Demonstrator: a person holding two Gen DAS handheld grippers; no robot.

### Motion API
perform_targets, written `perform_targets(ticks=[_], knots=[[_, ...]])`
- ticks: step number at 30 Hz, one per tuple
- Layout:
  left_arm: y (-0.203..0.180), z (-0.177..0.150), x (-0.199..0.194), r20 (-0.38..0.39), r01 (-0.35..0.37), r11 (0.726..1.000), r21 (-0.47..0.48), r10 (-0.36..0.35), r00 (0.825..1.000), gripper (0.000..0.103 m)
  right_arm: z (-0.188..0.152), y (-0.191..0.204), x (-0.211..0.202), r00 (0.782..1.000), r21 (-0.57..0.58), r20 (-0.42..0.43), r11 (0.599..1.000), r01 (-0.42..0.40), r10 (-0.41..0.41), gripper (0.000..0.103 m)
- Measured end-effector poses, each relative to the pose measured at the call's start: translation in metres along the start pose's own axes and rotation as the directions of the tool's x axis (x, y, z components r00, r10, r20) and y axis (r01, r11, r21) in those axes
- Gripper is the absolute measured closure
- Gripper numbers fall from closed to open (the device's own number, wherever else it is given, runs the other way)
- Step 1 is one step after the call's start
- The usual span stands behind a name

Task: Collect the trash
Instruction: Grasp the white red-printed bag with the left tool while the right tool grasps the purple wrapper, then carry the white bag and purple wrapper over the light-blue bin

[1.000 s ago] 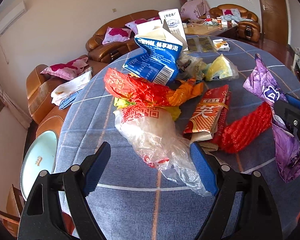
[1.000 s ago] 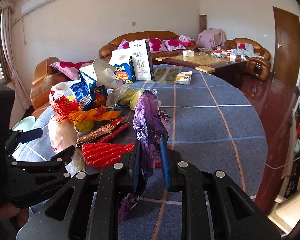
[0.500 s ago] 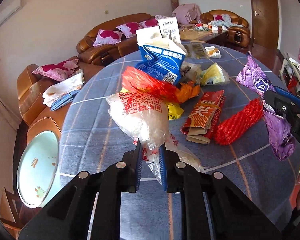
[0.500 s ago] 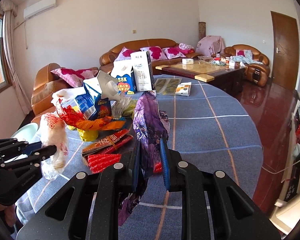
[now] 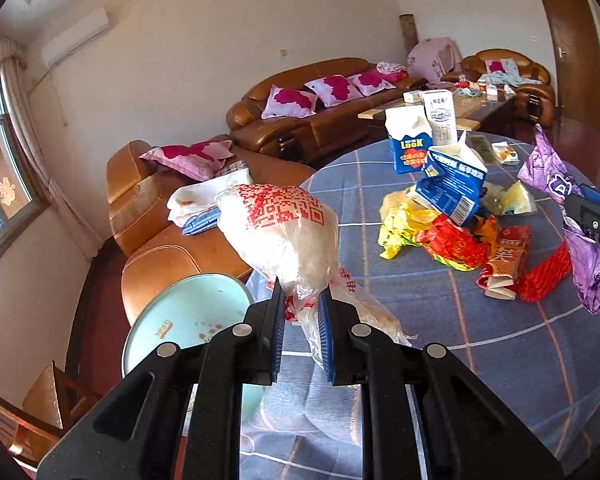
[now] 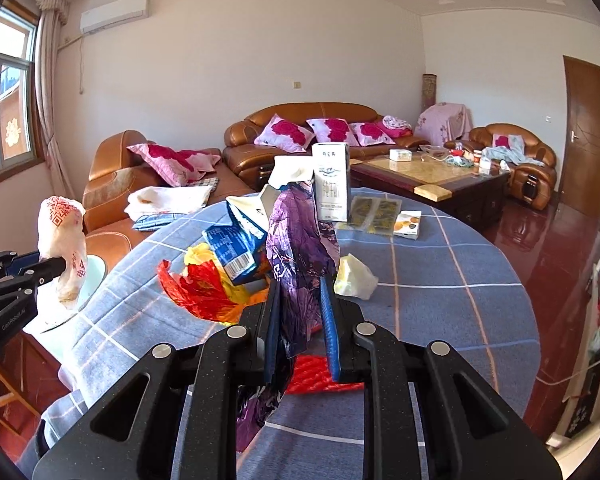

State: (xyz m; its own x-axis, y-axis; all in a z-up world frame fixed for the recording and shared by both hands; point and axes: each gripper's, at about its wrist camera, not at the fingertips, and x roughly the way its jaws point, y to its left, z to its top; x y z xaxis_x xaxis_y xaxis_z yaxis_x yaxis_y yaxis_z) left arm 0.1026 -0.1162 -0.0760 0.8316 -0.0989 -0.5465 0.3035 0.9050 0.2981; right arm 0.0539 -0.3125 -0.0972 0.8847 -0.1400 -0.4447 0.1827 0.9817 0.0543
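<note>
The left gripper (image 5: pixel 300 312) is closed on a crumpled clear plastic bag (image 5: pixel 288 232) printed with a red QR pattern, the bag pinched between its blue pads and lifted off the bench (image 5: pixel 480 344), above the bench's left edge; below it, beside the bench, stands a pale green round basin (image 5: pixel 180 316) with a few brown bits inside; the right gripper (image 6: pixel 300 312) is clamped on a purple foil wrapper (image 6: pixel 300 248), which rises above the fingers and hangs down beneath them, held over the blue checked cloth of the bench; the rest of the trash lies in a heap on the bench between the two grippers: a torn blue milk carton (image 5: pixel 452 184) tilted on top of a red and orange wrapper (image 5: pixel 456 244), a yellow crumpled bag (image 5: pixel 396 224) touching its left side, a red paper sleeve (image 5: pixel 506 260) and a red foam net (image 5: pixel 546 274) just beside it; farther back stand a blue snack box (image 5: pixel 410 148) and an upright white carton (image 5: pixel 440 116); brown leather sofas (image 6: pixel 300 136) with pink cushions line the wall.
</note>
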Motion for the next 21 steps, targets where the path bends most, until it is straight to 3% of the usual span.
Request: perform_targets(ticks=[21], knots=[[0.06,-0.014,0.0,-0.019,-0.164,0.985,-0.049,0.163,0.986,0.088,0.026,0.086,0.035,0.982,-0.144,0.027,0.973,-0.182,0.188,0.083]])
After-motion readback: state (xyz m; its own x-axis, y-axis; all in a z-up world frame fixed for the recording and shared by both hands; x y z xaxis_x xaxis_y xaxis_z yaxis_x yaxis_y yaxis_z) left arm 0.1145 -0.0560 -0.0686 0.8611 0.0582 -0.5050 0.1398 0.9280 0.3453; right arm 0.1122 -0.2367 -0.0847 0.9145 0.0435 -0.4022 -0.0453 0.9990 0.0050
